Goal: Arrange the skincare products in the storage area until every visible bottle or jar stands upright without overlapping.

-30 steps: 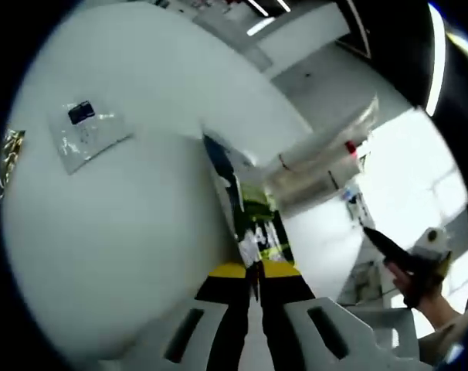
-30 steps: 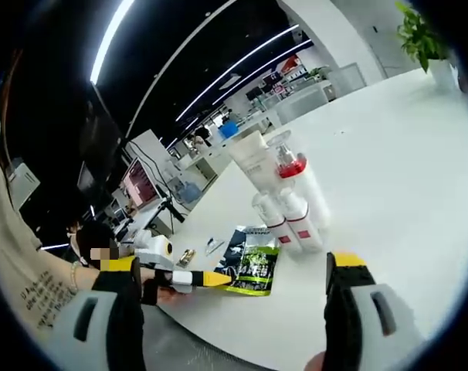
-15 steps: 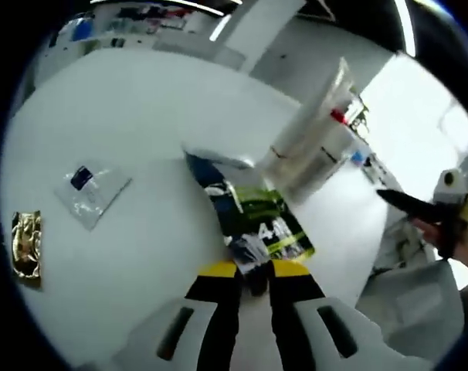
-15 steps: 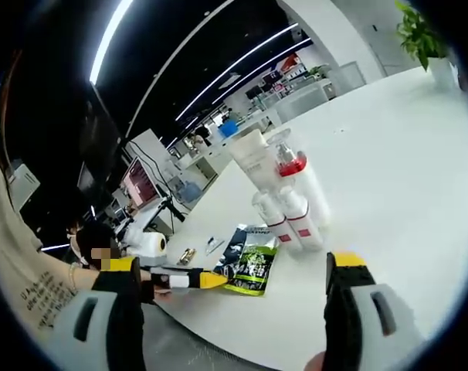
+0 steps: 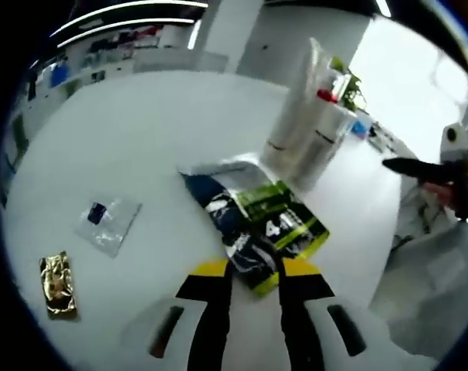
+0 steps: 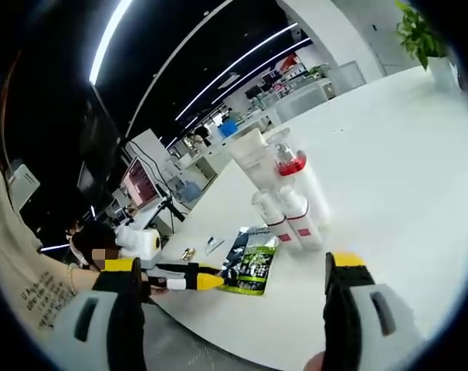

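At the bottom centre of the left gripper view, the left tool [image 5: 253, 270] pinches the near edge of a green-and-black sachet [image 5: 276, 220] lying flat on the white worktop [image 5: 141, 147]. A cluster of white bottles [image 5: 307, 124] stands upright just beyond it, upper right. In the right gripper view the right tool [image 6: 230, 290] is spread wide above the worktop, holding nothing.
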`<move>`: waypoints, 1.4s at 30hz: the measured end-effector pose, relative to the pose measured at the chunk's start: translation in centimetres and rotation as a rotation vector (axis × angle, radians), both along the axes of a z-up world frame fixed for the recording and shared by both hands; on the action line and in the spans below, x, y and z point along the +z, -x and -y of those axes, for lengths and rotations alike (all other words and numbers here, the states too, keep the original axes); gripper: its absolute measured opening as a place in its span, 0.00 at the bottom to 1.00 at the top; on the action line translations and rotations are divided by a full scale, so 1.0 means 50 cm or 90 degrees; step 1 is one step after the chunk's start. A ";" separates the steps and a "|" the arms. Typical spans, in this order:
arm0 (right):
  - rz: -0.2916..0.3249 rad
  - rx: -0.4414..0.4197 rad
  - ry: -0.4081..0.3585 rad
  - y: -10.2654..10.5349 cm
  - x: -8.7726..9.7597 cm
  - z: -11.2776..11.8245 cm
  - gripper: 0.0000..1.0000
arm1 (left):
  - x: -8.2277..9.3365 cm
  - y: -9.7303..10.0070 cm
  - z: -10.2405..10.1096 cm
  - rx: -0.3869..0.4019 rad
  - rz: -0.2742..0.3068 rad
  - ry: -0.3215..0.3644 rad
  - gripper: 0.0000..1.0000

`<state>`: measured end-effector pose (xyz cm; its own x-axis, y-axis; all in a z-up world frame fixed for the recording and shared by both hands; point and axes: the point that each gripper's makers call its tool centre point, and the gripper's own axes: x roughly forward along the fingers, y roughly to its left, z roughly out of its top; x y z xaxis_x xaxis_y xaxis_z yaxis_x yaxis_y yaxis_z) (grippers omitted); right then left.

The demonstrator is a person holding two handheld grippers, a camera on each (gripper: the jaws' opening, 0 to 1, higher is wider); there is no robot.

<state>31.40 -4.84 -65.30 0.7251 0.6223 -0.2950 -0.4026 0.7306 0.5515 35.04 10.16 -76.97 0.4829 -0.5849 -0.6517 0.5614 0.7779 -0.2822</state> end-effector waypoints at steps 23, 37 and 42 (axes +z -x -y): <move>0.008 0.004 0.014 0.003 0.005 -0.004 1.00 | 0.035 -0.009 0.004 -0.028 0.041 -0.010 0.47; 0.026 0.014 0.018 0.014 0.022 -0.015 1.00 | 0.079 0.029 -0.043 -0.019 0.068 -0.014 0.59; 0.034 0.018 0.019 0.019 0.028 -0.018 1.00 | 0.094 0.038 -0.060 -0.001 0.072 -0.010 0.66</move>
